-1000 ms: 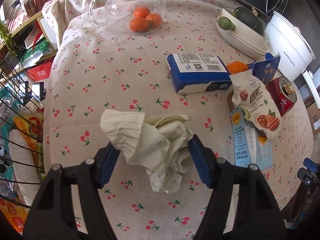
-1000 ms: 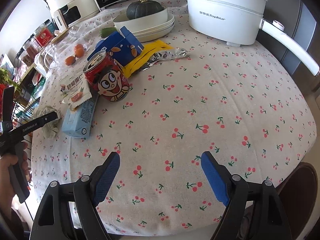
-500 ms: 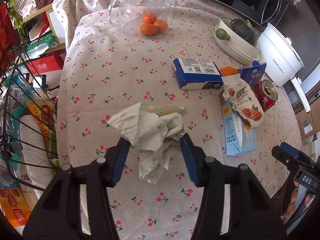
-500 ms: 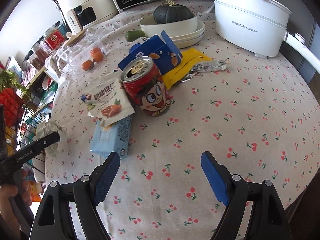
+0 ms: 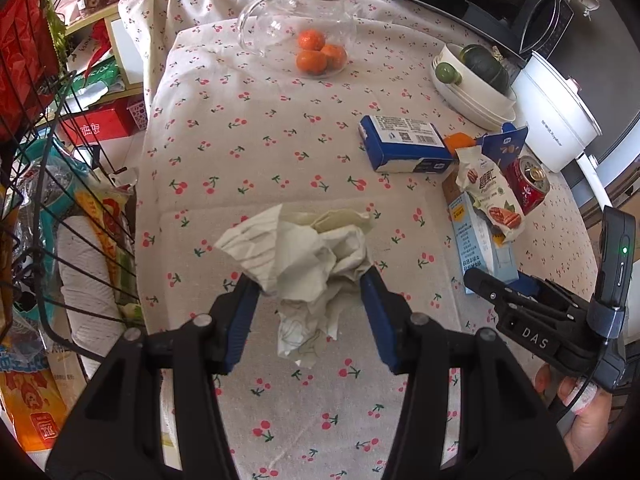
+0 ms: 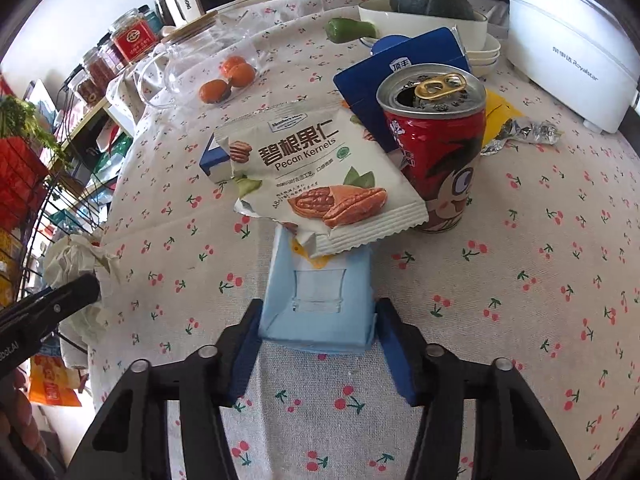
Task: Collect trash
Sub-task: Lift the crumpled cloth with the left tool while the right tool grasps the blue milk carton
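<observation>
My left gripper (image 5: 310, 286) is shut on a crumpled white paper napkin (image 5: 308, 256) and holds it above the cherry-print tablecloth (image 5: 256, 148). The napkin also shows at the left of the right wrist view (image 6: 76, 260). My right gripper (image 6: 316, 320) is open, its blue pads on either side of the near end of a light blue carton (image 6: 320, 296); contact is unclear. A pecan kernels bag (image 6: 320, 176) lies over the carton's far end. An opened red can (image 6: 436, 148) stands beside it. A dark blue box (image 5: 404, 144) lies further back.
A wire basket (image 5: 48, 216) with packets stands off the table's left edge. A glass jar with oranges (image 5: 304, 40), stacked white bowls with a squash (image 5: 476, 84), a white cooker (image 6: 572, 44), a blue pouch (image 6: 408, 64) and foil wrapper (image 6: 524, 132) are at the back.
My left gripper has closed on the napkin and lifted it back toward the table's near-left side. My right gripper has moved forward to the light blue carton, which now sits between its pads.
</observation>
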Motion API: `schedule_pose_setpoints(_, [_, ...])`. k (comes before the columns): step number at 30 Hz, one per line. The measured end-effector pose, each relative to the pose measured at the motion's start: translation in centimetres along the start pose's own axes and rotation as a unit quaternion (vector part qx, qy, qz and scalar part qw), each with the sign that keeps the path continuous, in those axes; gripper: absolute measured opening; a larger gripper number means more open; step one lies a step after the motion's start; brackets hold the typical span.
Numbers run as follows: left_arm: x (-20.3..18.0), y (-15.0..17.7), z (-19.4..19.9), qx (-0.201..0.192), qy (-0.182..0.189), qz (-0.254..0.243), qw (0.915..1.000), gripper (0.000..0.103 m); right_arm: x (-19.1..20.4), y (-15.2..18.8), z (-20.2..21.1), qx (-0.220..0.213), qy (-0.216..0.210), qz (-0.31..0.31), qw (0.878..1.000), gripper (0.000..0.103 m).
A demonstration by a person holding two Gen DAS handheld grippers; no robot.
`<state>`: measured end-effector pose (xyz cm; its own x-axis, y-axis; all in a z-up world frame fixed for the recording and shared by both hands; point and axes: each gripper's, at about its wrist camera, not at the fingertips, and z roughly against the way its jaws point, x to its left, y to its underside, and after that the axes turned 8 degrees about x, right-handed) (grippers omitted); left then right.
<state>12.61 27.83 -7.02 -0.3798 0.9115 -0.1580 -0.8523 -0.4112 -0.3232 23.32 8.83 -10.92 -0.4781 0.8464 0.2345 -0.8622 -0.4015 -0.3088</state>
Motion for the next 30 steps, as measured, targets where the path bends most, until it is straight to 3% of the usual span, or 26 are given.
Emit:
schedule_pose_setpoints(8, [-2.9, 1.2, 1.1, 0.004, 0.024, -0.032, 0.9992, 0.054, -1.9, 3.3, 5.9, -0.015, 0.027, 0.068, 0.997, 0.055])
schedule_pose_setpoints(14, [-5.0, 2.6, 2.2, -0.001, 0.027, -0.048, 0.9985, 0.054, -4.6, 5.6, 10.4, -0.032, 0.039, 0.078, 0.996, 0.055])
schedule_pose_setpoints(24, [-9.4, 4.1, 3.1, -0.006, 0.051, -0.059, 0.997, 0.054, -11.6, 7.8, 16.6, -0.067, 0.065, 0.034, 0.995, 0.055])
schedule_pose_setpoints(30, [-13.5, 5.1, 3.4, -0.009, 0.074, -0.086, 0.9935, 0.054, -15.9, 11.1, 17.3, -0.066, 0.068, -0.002, 0.996, 0.055])
